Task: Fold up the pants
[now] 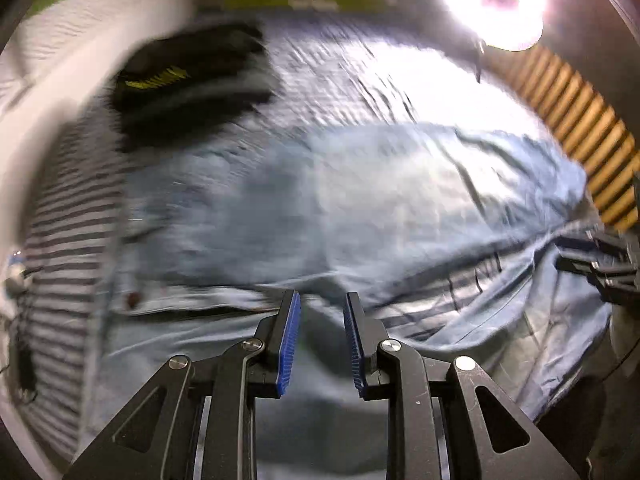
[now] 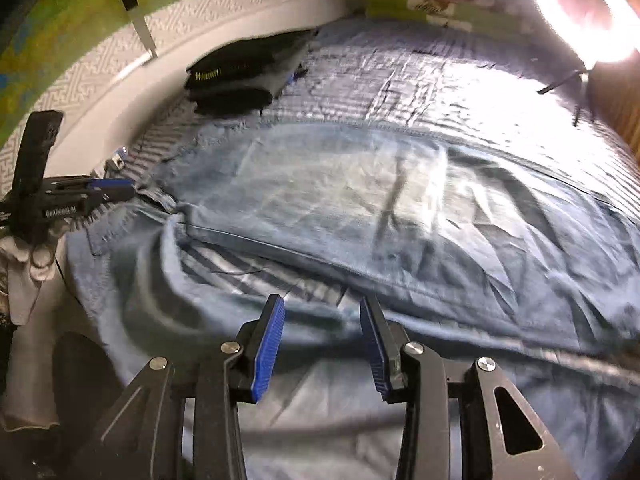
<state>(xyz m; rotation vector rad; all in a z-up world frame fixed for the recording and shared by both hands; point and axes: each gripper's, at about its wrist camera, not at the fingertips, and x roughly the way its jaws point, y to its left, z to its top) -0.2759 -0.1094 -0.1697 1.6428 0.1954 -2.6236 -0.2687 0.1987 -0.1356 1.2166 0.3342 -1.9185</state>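
Note:
Light blue jeans lie spread across a striped bedsheet, blurred by motion. My left gripper hovers open over the near waist area, with fabric showing between its blue pads. In the right wrist view the jeans stretch left to right, and the nearer leg sags over the bed's front edge. My right gripper is open just above that leg, holding nothing. The left gripper sits at the jeans' left end, held by a gloved hand. The right gripper shows at the right edge.
A stack of dark folded clothes rests at the back left of the bed, next to a white wall. A bright lamp glares at the back right. Striped sheet shows between the jeans' legs.

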